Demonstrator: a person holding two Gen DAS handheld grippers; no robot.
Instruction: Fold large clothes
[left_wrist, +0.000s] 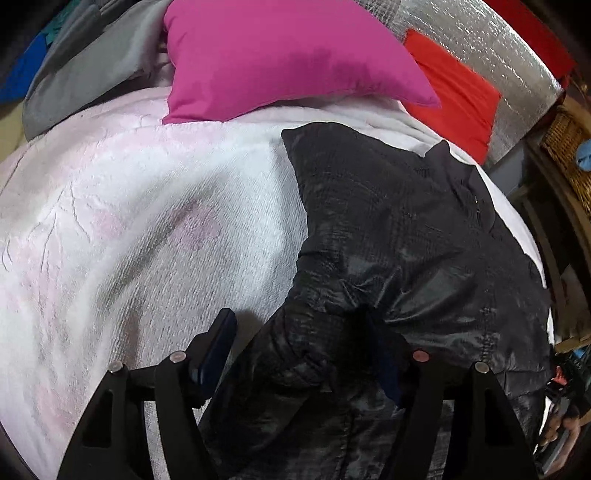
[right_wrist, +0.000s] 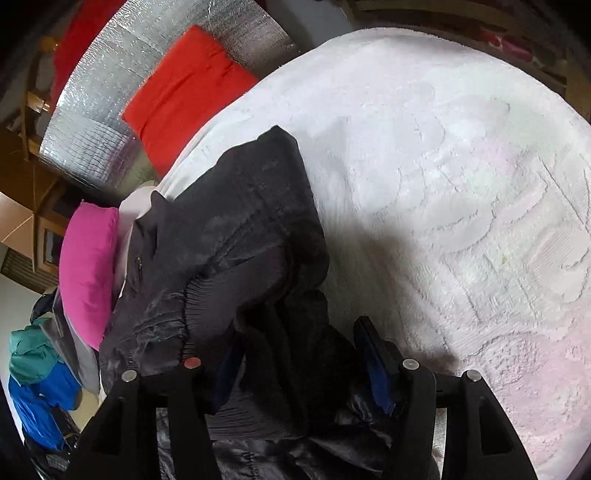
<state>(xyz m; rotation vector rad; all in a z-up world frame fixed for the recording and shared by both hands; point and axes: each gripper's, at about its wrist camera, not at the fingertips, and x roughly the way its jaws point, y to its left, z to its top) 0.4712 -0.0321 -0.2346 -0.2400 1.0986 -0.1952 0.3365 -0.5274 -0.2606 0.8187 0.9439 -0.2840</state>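
Jaws of both grippers stand partly open around folds of the black jacket; we cannot tell whether either grips it.

Our left gripper has bunched jacket fabric between its jaws; so does our right gripper. Ahead of both, the jacket lies on the white bed blanket, a pink pillow beyond.

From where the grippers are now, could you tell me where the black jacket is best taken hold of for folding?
Probably the black jacket is best gripped at its bunched near edge, where the ribbed elastic band gathers the cloth thickly. Come from the near side, fingers angled down onto the white blanket; the far part lies flat, offering little to pinch.
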